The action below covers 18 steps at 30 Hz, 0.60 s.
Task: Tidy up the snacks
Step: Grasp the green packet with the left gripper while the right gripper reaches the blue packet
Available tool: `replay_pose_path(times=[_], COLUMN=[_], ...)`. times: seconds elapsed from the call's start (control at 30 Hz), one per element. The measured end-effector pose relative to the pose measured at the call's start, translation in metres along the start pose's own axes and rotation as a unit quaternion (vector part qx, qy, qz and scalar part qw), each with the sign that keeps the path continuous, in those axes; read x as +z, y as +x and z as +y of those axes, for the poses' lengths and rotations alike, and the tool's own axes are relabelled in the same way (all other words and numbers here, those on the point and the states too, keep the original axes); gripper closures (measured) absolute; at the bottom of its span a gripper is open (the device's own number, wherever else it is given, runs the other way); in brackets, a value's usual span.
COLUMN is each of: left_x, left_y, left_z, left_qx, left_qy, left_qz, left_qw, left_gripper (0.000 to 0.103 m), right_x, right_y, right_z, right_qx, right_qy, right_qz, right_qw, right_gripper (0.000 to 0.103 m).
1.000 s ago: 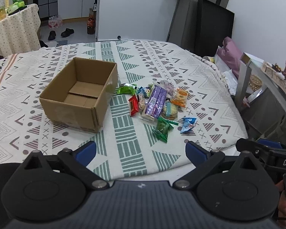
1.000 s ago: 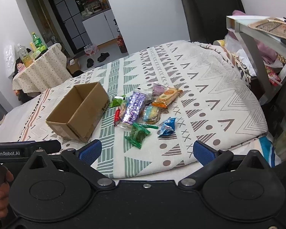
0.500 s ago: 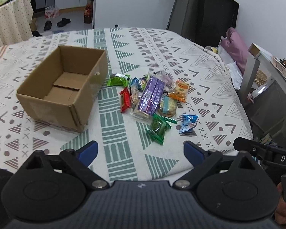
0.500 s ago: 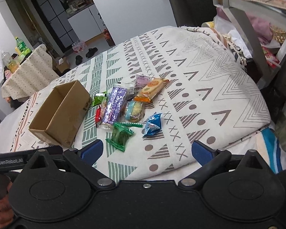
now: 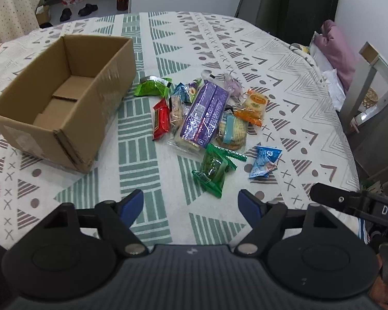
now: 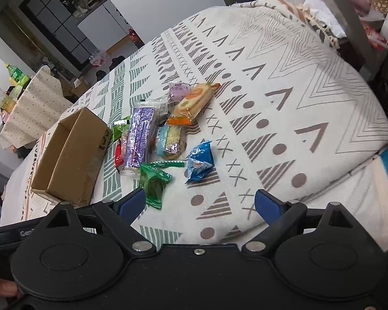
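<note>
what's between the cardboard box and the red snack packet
Only bare patterned tablecloth separates the cardboard box from the red snack packet; the left wrist view shows it.

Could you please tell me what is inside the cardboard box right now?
The cardboard box holds no snacks; only its folded bottom flaps show. The near wall hides the front strip of its floor.

both wrist views downward, snack pile [image 5: 209,118] shared
</note>
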<state>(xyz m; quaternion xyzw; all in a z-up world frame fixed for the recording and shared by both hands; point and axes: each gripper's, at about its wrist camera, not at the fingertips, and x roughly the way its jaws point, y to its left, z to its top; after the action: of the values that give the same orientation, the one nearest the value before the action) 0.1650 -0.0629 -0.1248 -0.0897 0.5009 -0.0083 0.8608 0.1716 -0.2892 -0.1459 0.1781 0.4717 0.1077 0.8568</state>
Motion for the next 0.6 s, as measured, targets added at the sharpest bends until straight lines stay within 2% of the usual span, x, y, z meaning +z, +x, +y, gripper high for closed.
replay_pose_path(times=[0.37, 0.6], left_x=[0.01, 0.013], left_y=[0.056, 0.079], left_z=[-0.004, -0.012], left_qx=[0.006, 0.008], left_qy=[0.002, 0.024], left_qz=[0.018, 0.021], left_qw=[0.9998, 0.9995], left_gripper=[0.027, 0.027], right_x=[0.017, 0.022], right_y=[0.037, 0.056], right_z=[-0.015, -0.019], right_qx=[-0.008, -0.012], right_qy=[0.05, 0.067], right_qz=[0.004, 0.008], right_qw=[0.999, 0.998], right_gripper=[0.012, 0.012])
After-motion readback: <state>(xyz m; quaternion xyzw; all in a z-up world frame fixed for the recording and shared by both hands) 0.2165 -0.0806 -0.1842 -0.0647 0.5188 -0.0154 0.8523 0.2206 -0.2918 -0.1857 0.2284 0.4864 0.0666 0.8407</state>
